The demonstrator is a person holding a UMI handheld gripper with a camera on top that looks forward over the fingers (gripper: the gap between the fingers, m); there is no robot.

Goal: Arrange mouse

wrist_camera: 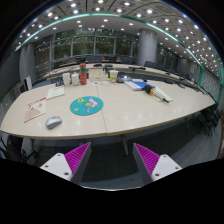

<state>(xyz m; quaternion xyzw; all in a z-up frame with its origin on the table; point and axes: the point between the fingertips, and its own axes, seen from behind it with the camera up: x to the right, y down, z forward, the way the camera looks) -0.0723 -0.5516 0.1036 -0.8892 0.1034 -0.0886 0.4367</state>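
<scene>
Hand-held gripper [110, 160] hangs spread and empty, well short of the small grey rounded mouse [53, 122] near the pale counter [130, 110] edge beside the round teal mat [86, 105], so approach should swing leftward, low and centred.

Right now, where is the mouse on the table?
In the gripper view, the mouse lies near the table's front edge, left of the round blue mat, beyond the open gripper.
</scene>
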